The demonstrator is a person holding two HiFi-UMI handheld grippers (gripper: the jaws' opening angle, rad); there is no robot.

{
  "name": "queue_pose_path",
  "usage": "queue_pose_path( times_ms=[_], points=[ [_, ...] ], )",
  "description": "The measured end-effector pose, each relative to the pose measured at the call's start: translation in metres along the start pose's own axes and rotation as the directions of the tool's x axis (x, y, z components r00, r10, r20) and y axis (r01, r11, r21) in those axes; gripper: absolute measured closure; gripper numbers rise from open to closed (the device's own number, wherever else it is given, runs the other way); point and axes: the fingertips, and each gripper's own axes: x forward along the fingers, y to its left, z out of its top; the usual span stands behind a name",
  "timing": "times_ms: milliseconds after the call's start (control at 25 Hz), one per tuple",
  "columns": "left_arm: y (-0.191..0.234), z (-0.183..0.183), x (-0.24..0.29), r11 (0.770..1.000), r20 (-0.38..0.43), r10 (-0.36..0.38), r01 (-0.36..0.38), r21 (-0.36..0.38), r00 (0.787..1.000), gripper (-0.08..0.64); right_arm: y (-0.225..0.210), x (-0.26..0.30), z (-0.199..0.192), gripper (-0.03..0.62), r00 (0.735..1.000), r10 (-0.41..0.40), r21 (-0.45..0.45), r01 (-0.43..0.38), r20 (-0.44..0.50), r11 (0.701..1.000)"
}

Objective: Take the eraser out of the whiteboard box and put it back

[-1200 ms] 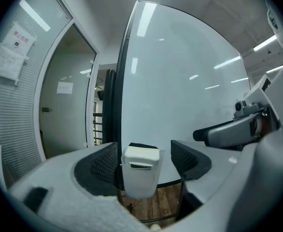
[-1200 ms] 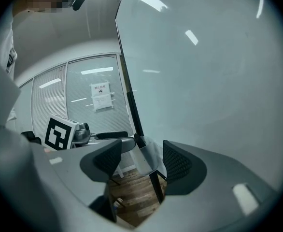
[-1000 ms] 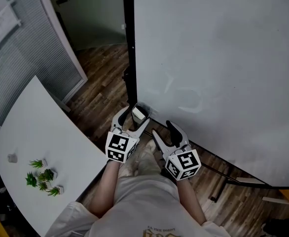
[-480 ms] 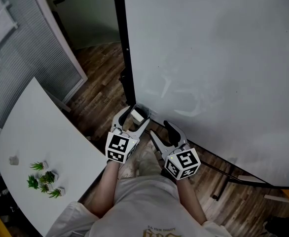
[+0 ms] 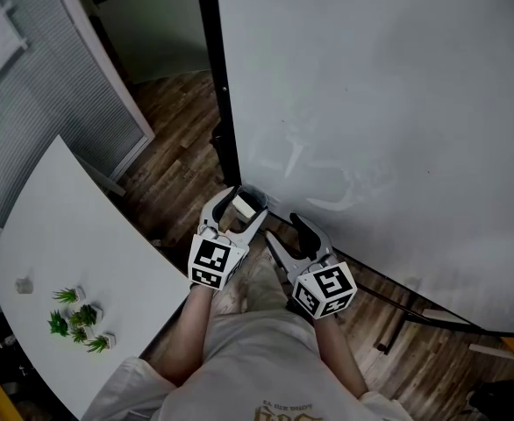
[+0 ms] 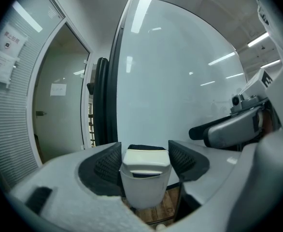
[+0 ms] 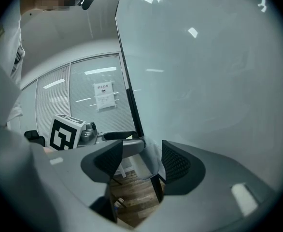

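Observation:
A white eraser (image 5: 243, 203) with a dark felt face stands in the small translucent whiteboard box (image 5: 257, 197) at the board's lower left corner. My left gripper (image 5: 242, 207) reaches level at it. Its jaws straddle the eraser (image 6: 145, 159) above the box (image 6: 144, 190) and are closing. The pads stand right at the eraser's sides, with no firm press visible. My right gripper (image 5: 289, 232) hovers just to the right, open, with nothing between its pads (image 7: 176, 162). In the right gripper view the box (image 7: 150, 154) shows beyond the jaws.
The whiteboard (image 5: 397, 103) fills the right side, with its dark frame post (image 5: 217, 95) by the box and stand legs (image 5: 397, 318) on the wooden floor. A white table (image 5: 64, 235) with small green plants (image 5: 77, 316) lies on the left. Behind it is a blind-covered partition (image 5: 29, 103).
The head view has shifted slightly. Both grippers stay in place, and the left jaws still straddle the eraser in its box.

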Motion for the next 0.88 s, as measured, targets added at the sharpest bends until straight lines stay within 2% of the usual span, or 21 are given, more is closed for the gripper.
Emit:
queue_pose_path(
  times_ms=[440,880],
  points=[
    [-0.002,0.0015,0.0009,0.999,0.017,-0.003,0.003,0.04,1.0,0.279,0.0009,0.0046,-0.001,0.344,1.0,0.007,0.005,-0.007,-0.009,1.0],
    [-0.0012,0.0001,0.0009,1.0,0.031,-0.001,0.0,0.008,1.0,0.291,-0.0002,0.0029,-0.0033,0.344,1.0,0.004,0.02,-0.003,-0.008,1.0]
  ],
)
